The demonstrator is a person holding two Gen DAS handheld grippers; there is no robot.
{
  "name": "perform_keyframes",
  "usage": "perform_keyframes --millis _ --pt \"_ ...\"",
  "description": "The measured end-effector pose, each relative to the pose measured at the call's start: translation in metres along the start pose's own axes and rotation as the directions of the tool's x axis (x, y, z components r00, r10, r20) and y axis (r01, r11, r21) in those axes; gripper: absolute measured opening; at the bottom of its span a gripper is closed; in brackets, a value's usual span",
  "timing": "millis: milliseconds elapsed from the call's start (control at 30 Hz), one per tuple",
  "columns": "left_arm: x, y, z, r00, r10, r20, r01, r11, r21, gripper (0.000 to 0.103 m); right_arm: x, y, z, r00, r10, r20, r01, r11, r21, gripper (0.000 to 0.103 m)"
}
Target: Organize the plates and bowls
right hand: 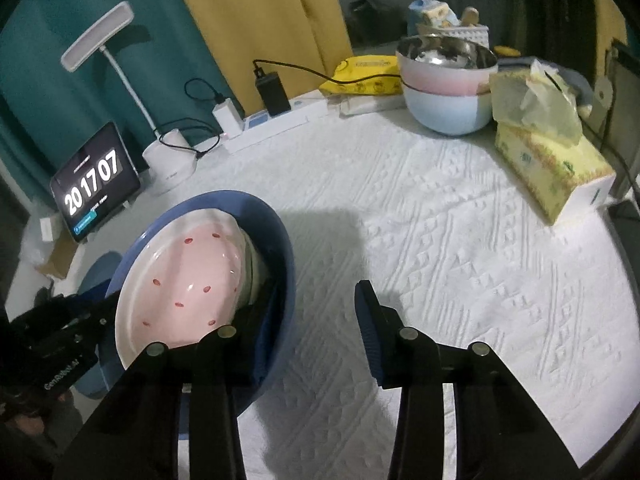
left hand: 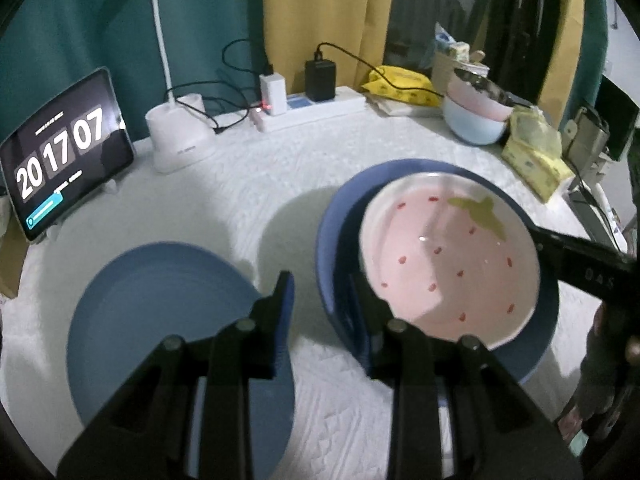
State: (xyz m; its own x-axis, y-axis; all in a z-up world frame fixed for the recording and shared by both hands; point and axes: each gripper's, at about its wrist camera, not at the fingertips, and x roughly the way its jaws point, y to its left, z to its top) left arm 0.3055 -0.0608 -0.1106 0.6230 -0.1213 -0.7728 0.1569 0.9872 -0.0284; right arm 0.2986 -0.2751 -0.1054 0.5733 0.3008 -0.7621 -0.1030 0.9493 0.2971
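Nearest the lens, the left gripper (left hand: 320,284) stands at a narrow gap astride the near-left rim of a deep blue dish (left hand: 332,216). Its right finger is inside the dish, and its left finger is outside, with a strip of cloth showing between pad and rim. The right gripper (right hand: 316,292) is at a moderate gap astride the same dish's right rim, one finger inside and the other clear of it over the cloth. Neither claw is seen pressing on anything.

A table under a white quilted cloth (right hand: 420,208) fills the scene. The blue dish sits near its middle. To the left of it, just apart, a flat blue plate (left hand: 160,300) lies on the cloth. Inside the dish rests a pink plate (left hand: 448,264) with red seed marks and a green leaf, aslant rather than flat; in the left wrist view the right gripper's finger reaches its right edge.

At the far right stands a stack of bowls (right hand: 444,92) — metal on pink on pale blue — with a tissue box (right hand: 552,168) just beside it on the right. At the far left, a tablet (left hand: 64,152) showing a clock leans on a stand. Right of it are a white lamp (left hand: 180,136), then a power strip (left hand: 316,110) with chargers plugged in, and a yellow packet (left hand: 400,84).
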Motion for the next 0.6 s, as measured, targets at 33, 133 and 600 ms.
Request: perform_keyframes --millis 33,133,600 --pt "0.0011 0.0002 -0.0001 1.000 -0.002 -0.003 0.002 1.000 0.000 0.029 0.0001 -0.0013 -0.0004 1.000 0.003 0.001 -0.003 1.000 0.010 0.041" --pt "0.0022 0.0002 -0.0003 1.000 -0.010 -0.001 0.010 1.000 0.009 0.029 0.0020 -0.0033 0.0000 1.000 0.016 0.004 -0.016 1.000 0.023 0.041" --pt "-0.0008 -0.0038 -0.0013 0.998 -0.057 0.029 0.057 0.998 0.015 0.015 0.0013 -0.0064 -0.0058 0.998 0.059 0.035 -0.063 0.991 0.120 0.025"
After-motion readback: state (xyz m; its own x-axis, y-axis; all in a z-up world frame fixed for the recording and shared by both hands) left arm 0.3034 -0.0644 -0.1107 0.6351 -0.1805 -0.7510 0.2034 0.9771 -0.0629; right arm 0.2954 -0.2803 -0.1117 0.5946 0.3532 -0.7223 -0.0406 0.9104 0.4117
